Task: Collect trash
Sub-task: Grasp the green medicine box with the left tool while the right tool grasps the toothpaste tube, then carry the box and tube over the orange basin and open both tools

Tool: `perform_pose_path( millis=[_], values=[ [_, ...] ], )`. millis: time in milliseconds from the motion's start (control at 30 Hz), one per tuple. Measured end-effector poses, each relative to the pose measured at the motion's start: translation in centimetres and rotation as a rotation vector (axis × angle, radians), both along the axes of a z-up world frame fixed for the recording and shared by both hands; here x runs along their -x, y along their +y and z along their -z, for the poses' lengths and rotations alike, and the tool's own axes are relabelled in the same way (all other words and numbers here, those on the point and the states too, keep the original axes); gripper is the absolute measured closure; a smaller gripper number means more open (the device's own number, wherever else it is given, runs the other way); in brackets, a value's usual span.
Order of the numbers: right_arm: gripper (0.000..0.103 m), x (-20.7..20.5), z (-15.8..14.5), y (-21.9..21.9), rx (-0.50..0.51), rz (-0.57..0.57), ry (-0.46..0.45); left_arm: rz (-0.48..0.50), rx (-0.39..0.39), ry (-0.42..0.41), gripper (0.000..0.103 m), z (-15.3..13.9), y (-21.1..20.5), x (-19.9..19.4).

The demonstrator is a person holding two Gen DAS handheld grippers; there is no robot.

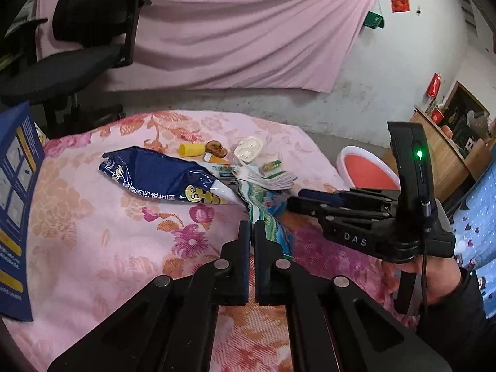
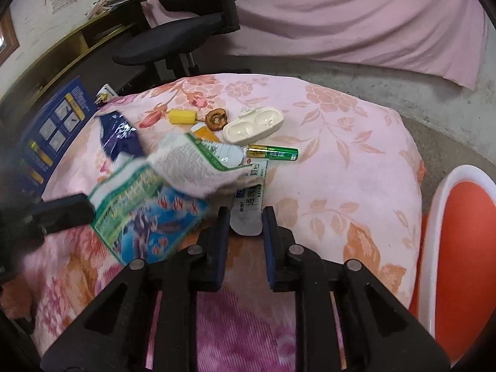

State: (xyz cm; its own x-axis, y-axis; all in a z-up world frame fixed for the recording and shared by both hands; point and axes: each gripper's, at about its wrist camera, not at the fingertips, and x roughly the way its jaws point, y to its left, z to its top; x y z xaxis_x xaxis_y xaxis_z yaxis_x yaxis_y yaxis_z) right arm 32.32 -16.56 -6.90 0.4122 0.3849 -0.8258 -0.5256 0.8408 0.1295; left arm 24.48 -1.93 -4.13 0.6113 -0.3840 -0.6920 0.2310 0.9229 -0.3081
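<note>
Blurring green packet (image 2: 145, 198) pinched in closed left tongs (image 1: 251, 226); right tongs (image 2: 246, 217) part-open, perhaps touching white wrapper (image 2: 248, 214).

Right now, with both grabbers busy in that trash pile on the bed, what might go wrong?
1. The left gripper pinches only the green-blue wrapper's edge; it could slip free.
2. The wrapper overlaps other litter, so lifting it may scatter the battery.
3. The right gripper straddles a white packet without visibly clamping it, so it may miss.

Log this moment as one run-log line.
left gripper: shut on green-blue wrapper | right gripper: open around white packet | battery: untouched
</note>
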Motion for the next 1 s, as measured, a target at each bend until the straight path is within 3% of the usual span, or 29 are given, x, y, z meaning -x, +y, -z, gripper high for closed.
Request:
perform_pose_path(
  millis=[267, 433, 567, 700, 900, 1000],
  values=[
    [0.061, 4.3, -1.6, -3.5, -0.117, -0.034, -0.012, 0.008, -0.098, -0.099, 0.103, -1.6, -1.8, 3.1],
    [0.062, 6.8, -2.8, -4.0, -0.11, -0.039, -0.102, -0.002, -0.133, -0.154, 0.103, -2.7, -2.8, 4.6],
    [0.063, 9.0, -4.5, -4.4, -0.105, -0.028, -0.241, -0.001, -0.167, -0.247, 0.103, -4.3, -3.8, 5.9],
    [0.063, 10.8, -6.4, -5.6, -0.165, 0.022, -0.403, 0.003, -0.216, -0.381, 0.103, -6.2, -5.8, 6.8],
    [0.062, 13.2, -9.6, -9.2, -0.292, 0.156, -0.677, 0.03, -0.185, -0.588, 0.103, -9.3, -8.6, 7.2],
    [0.062, 14.4, -10.7, -11.2, -0.309, 0.241, -0.797, 0.054, -0.145, -0.655, 0.103, -10.5, -10.4, 7.0]
  ],
)
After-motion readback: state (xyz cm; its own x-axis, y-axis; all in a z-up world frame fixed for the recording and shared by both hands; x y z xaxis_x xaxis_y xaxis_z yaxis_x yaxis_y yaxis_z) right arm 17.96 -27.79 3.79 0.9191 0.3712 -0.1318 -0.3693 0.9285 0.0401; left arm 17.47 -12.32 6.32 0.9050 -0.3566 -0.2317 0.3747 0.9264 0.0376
